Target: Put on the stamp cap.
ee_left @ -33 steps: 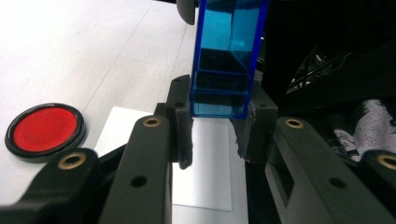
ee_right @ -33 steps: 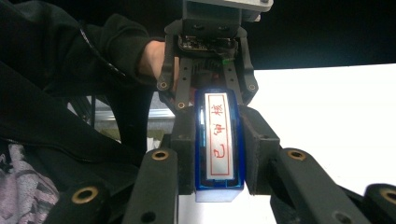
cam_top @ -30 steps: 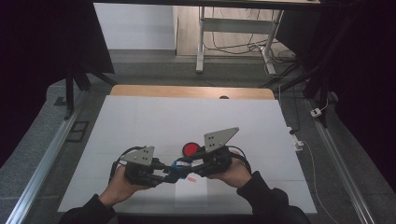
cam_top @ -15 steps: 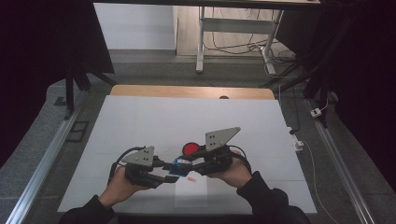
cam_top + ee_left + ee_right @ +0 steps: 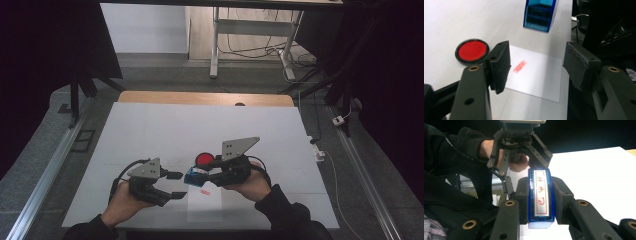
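Observation:
My right gripper (image 5: 196,176) is shut on a blue stamp (image 5: 190,176), held a little above a white paper sheet (image 5: 207,210). In the right gripper view the stamp (image 5: 541,195) sits between the pads with its red-lettered label facing the camera. My left gripper (image 5: 178,184) stands just left of the stamp. Its jaws have just been opening and nothing is between them. In the left gripper view, beyond the left gripper (image 5: 536,63), lie the sheet (image 5: 541,80) with a red stamped mark (image 5: 520,66), a round red ink pad (image 5: 472,50) and the blue stamp (image 5: 540,13).
The round red pad (image 5: 204,159) lies on the white table top (image 5: 150,130) just behind the right gripper. A wooden strip (image 5: 200,98) edges the table's far side. Metal rails run along both sides, and cables lie at the right edge (image 5: 320,150).
The left gripper's jaws have opened and drawn back to the left, away from the blue stamp. The right gripper has kept still with the stamp in it.

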A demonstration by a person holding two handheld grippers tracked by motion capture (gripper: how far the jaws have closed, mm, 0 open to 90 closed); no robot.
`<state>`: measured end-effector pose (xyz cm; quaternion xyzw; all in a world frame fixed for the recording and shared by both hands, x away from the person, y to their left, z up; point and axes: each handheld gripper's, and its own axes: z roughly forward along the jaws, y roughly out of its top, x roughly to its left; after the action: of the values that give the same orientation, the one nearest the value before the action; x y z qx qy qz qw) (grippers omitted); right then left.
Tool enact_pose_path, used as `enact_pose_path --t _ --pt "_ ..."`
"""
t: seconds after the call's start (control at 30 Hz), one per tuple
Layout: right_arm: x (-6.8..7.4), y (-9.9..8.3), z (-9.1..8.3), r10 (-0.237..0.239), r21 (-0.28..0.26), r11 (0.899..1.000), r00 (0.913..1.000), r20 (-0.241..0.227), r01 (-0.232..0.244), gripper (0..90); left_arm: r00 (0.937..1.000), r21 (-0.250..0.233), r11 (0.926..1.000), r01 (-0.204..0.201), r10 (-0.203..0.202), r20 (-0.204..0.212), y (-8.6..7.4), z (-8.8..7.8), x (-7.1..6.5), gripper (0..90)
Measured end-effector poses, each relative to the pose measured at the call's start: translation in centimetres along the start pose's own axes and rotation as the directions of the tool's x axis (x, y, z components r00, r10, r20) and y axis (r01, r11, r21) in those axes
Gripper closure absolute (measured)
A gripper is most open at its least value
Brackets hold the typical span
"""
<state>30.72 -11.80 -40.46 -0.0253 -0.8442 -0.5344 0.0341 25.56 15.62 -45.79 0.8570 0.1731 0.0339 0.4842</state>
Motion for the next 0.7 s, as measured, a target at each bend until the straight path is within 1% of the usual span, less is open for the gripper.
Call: enact_pose_path --t 0.13,0.23,0.33,0.43,0.5,0.57,0.7 --pt "0.2 0.0 -0.1 -0.005 0.004 1.0 0.9996 0.026 0.004 70.6 0.9991 0.002 0.9994 0.033 -0.033 -0.025 -0.5 -0.6 -0.1 32.6" --pt "0.3 0.0 -0.1 -0.007 0.019 1.0 0.9993 0.037 0.007 70.5 0.9977 0.0 0.9985 0.054 -0.054 -0.04 -0.9 -1.0 -0.1 29.5" --pt "0.4 -0.1 -0.2 -0.012 0.025 1.0 0.9985 0.053 0.01 70.5 0.9962 0.01 0.9978 0.065 -0.064 -0.058 -1.2 -1.3 -0.3 26.1" --pt "0.5 -0.1 -0.2 -0.01 0.037 0.999 0.9972 0.074 0.007 70.4 0.9937 0.013 0.9962 0.087 -0.085 -0.072 -1.5 -1.7 -0.6 22.6" --pt "0.6 -0.2 -0.3 -0.007 0.041 0.999 0.9964 0.084 0.004 70.4 0.9907 0.015 0.9948 0.101 -0.099 -0.093 -1.8 -2.0 -0.7 19.9" --pt "0.7 -0.2 -0.3 -0.01 0.047 0.999 0.9952 0.097 0.005 70.3 0.9878 0.013 0.993 0.118 -0.116 -0.104 -2.2 -2.4 -0.9 17.6" --pt "0.8 -0.4 -0.4 -0.016 0.064 0.998 0.9919 0.126 0.008 70.1 0.9792 -0.01 0.9874 0.158 -0.158 -0.128 -3.0 -3.4 -1.0 14.0"
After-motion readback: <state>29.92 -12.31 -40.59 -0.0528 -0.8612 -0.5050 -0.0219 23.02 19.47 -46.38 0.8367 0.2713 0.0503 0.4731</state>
